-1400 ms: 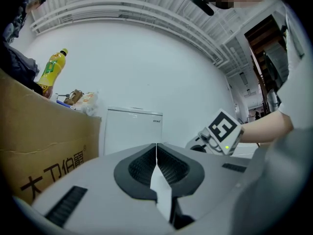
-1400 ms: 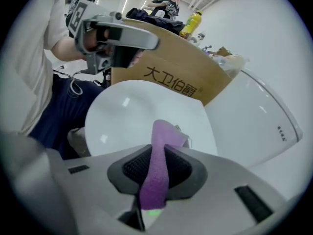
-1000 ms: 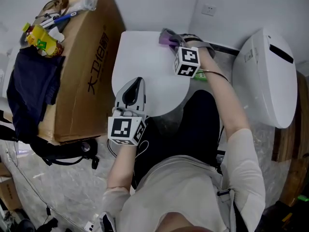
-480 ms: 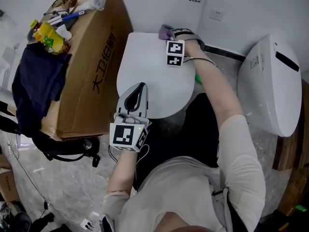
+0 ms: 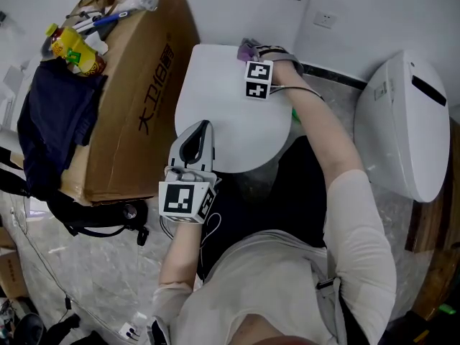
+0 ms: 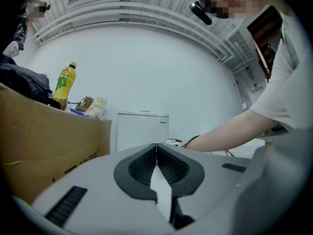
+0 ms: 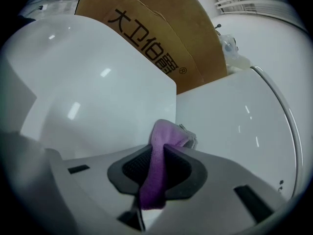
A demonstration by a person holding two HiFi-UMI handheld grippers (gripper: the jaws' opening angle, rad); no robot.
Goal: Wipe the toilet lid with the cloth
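The white toilet lid (image 5: 223, 99) lies closed below the cistern (image 5: 244, 6). My right gripper (image 5: 253, 51) is shut on a purple cloth (image 5: 248, 49) at the lid's far right corner, next to the cistern. In the right gripper view the purple cloth (image 7: 159, 165) hangs pinched between the dark pads, against the lid (image 7: 93, 87). My left gripper (image 5: 202, 126) rests over the lid's near left edge, jaws shut with nothing between them. In the left gripper view its tips (image 6: 156, 146) meet, pointing toward the cistern (image 6: 142, 129).
A large cardboard box (image 5: 126, 99) stands tight against the toilet's left side, with a yellow bottle (image 5: 72, 52) and dark clothing (image 5: 50, 121) on top. A second white toilet seat unit (image 5: 399, 121) sits at the right. Plastic sheeting covers the floor (image 5: 93, 279).
My right gripper with the cloth moved from the lid's right side to its far right corner by the cistern. The left gripper has barely shifted.
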